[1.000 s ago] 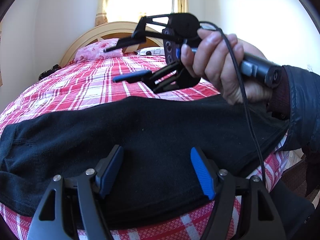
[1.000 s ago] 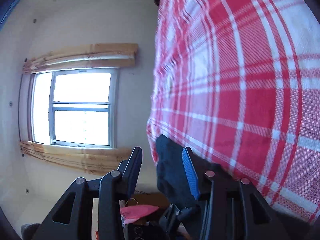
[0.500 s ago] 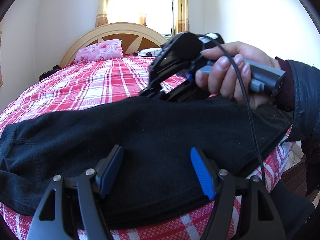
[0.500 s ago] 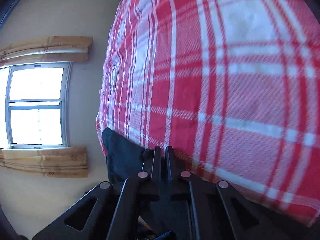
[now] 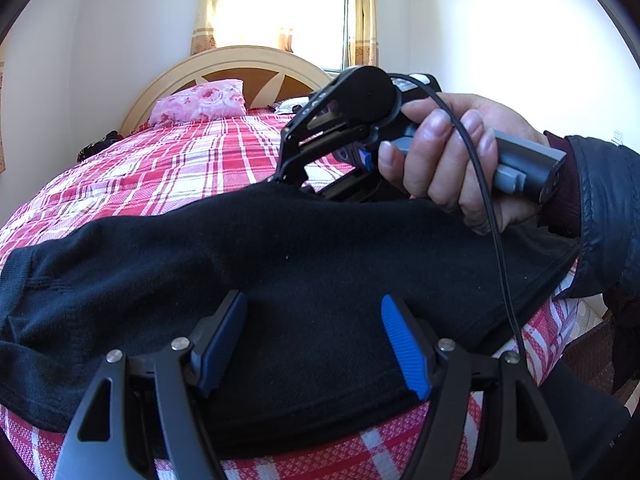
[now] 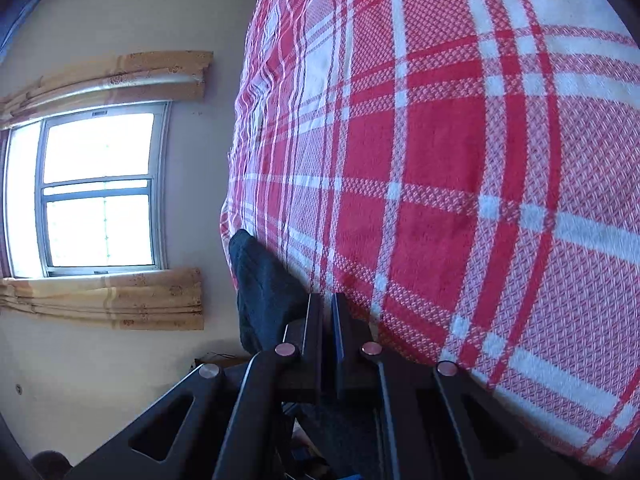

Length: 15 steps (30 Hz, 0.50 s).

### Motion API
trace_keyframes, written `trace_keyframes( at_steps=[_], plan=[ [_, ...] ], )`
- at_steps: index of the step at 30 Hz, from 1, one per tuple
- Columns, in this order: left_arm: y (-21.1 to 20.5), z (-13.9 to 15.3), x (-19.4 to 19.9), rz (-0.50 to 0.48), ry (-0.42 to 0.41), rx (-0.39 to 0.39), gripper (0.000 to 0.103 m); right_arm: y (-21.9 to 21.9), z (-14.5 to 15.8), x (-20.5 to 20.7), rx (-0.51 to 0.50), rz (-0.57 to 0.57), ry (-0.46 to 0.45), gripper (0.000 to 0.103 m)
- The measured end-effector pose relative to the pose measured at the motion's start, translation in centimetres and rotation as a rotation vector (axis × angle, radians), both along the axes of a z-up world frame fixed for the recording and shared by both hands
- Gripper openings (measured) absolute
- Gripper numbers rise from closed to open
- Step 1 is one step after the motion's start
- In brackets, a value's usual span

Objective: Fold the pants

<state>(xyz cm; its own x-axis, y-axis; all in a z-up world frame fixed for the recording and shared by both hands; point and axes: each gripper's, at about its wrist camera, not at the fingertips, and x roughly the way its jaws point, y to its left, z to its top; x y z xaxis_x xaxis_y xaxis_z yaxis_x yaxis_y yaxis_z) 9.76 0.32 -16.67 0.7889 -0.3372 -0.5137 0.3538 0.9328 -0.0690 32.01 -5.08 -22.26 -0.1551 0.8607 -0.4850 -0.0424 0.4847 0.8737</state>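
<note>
While the left gripper [image 5: 312,340] sat wide open low in the frame over the black pants [image 5: 280,248], the right gripper [image 6: 326,312] was pinched shut, maybe on their far edge.

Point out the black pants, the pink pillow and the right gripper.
black pants [image 5: 320,264], left wrist view, middle of the spread fabric.
pink pillow [image 5: 202,100], left wrist view, its floral front.
right gripper [image 5: 286,178], left wrist view, closed fingertips at the pants' far edge.
</note>
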Motion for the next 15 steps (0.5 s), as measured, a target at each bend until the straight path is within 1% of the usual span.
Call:
trace_keyframes(
  at_steps=[2,4,5,6,7,11,12,13,14,15],
  plan=[
    [0.0,0.0,0.0,0.000,-0.001,0.000,0.073,-0.6,0.1,0.1,0.018,-0.020,0.000,0.011],
    [0.0,0.0,0.0,0.001,0.000,0.000,0.073,-1.7,0.5,0.2,0.053,-0.054,0.010,0.043],
    [-0.1,0.0,0.0,0.001,0.000,0.000,0.073,-2.0,0.7,0.2,0.103,-0.067,0.019,0.048],
    [-0.1,0.1,0.0,0.002,-0.001,0.001,0.073,-2.4,0.9,0.2,0.133,-0.068,0.022,0.057],
    [-0.1,0.1,0.0,0.002,-0.001,0.002,0.073,-2.7,1.2,0.1,0.143,-0.067,0.016,0.058],
    [-0.1,0.1,0.1,0.002,0.000,0.002,0.073,-0.9,1.3,-0.1,0.091,-0.018,0.016,0.057],
    [-0.1,0.1,0.1,0.001,-0.002,0.002,0.073,-0.2,1.5,0.0,0.080,-0.024,0.015,0.050],
    [-0.2,0.1,0.1,0.001,-0.002,0.002,0.073,0.1,1.4,0.1,0.067,-0.033,0.018,0.034],
    [-0.2,0.1,0.1,0.001,-0.002,0.002,0.073,0.3,1.2,0.2,0.054,-0.042,0.023,0.024],
    [-0.2,0.1,0.0,0.000,-0.002,0.002,0.073,0.6,1.0,0.3,0.044,-0.052,0.025,0.010]
  ],
)
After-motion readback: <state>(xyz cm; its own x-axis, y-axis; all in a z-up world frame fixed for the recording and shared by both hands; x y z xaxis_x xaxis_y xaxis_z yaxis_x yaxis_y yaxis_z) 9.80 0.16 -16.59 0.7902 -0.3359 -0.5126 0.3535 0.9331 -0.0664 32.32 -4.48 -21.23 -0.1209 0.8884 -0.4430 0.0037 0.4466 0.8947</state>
